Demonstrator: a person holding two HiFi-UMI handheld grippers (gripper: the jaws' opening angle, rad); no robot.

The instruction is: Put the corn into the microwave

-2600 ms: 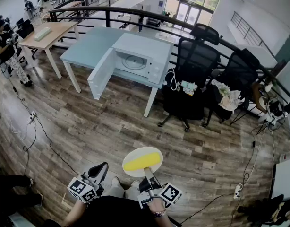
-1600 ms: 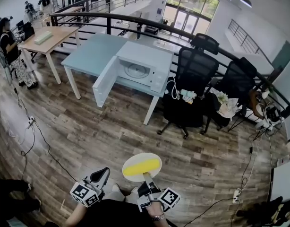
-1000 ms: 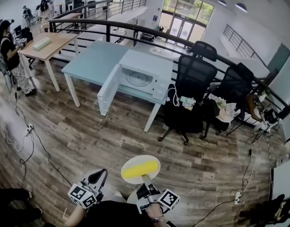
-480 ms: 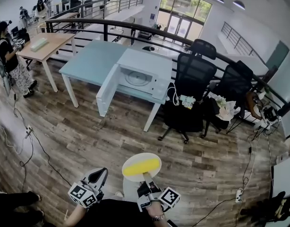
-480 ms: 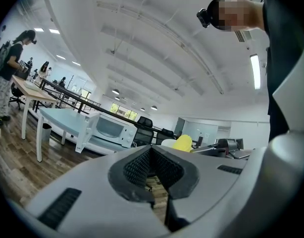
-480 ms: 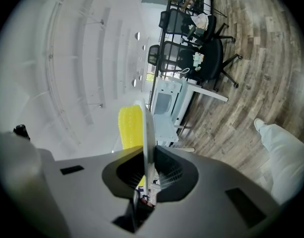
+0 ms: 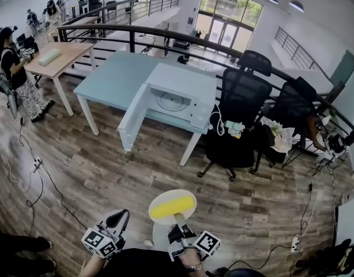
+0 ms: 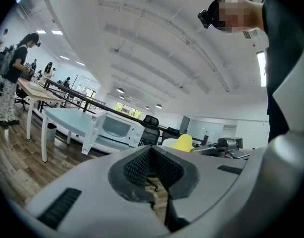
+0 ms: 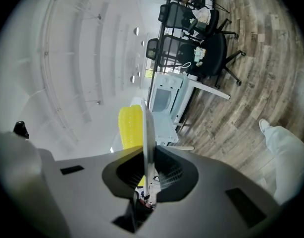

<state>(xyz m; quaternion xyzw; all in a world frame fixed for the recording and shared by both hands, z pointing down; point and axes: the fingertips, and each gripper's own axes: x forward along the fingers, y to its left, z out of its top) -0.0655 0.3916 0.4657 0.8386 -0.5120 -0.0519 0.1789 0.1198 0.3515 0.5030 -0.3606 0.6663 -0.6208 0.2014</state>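
My right tongs (image 7: 177, 219) pinch the plate (image 7: 181, 195) by its rim, corn (image 7: 172, 209) lying on it, well short of the microwave (image 7: 178, 101) (door swung wide); my left tongs (image 7: 123, 216) are closed, empty.

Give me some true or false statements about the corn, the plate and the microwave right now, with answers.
The right gripper clamps the rim of the plate. True.
The corn already lies inside the microwave. False: it lies on the plate.
The microwave door stands open. True.
The microwave stands on the floor. False: it stands on the pale blue table.
The left gripper holds nothing. True.
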